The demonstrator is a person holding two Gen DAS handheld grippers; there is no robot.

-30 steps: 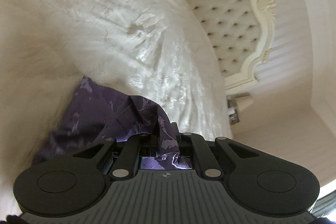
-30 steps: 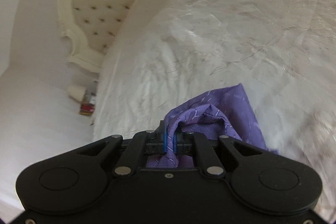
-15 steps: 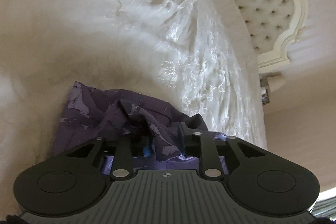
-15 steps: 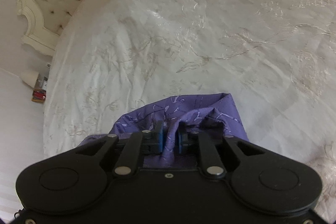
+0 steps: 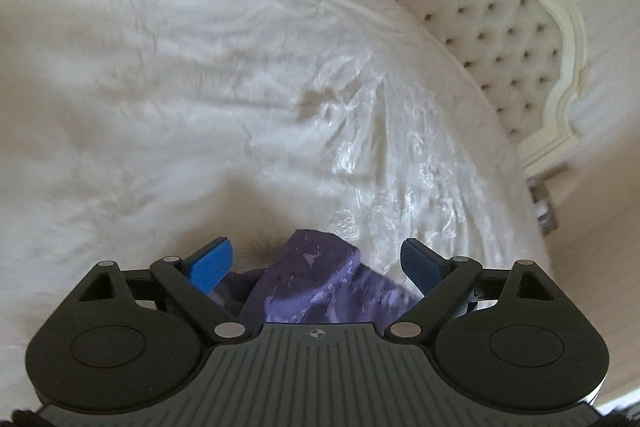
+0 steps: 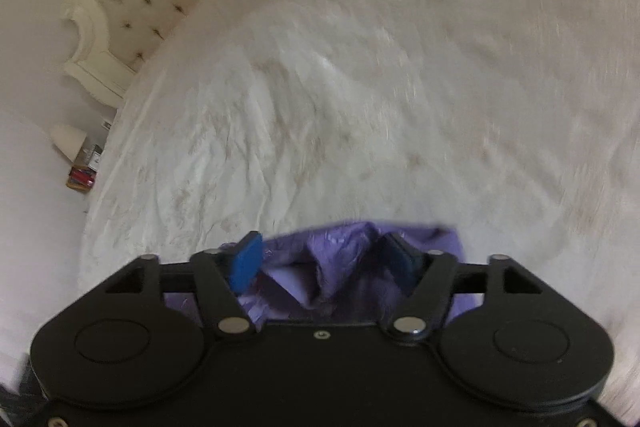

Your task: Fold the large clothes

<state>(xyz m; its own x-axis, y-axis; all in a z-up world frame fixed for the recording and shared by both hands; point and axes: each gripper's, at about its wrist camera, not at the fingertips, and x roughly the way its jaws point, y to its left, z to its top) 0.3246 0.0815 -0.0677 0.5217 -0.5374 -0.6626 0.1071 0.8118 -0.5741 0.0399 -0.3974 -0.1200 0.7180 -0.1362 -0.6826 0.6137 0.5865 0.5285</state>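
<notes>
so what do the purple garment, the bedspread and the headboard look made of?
Purple garment: thin woven cloth, faint sheen, sharp crumples; probably satin-like.
Bedspread: white glossy fabric, embroidered flowers catch light; looks like silk or polyester.
Headboard: button-tufted upholstery in a carved cream frame, likely painted wood.

a home bedroom: a wide bed (image 5: 200,87) under a white embroidered cover, its cream tufted headboard (image 5: 500,11) carved, a lamp (image 6: 68,141) beside the headboard.

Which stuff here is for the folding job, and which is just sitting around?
For the job:
purple garment, bunched up
left gripper, open
right gripper, open
white bedspread it lies on

Just around:
tufted headboard
small lamp beside the bed
red box under it
</notes>
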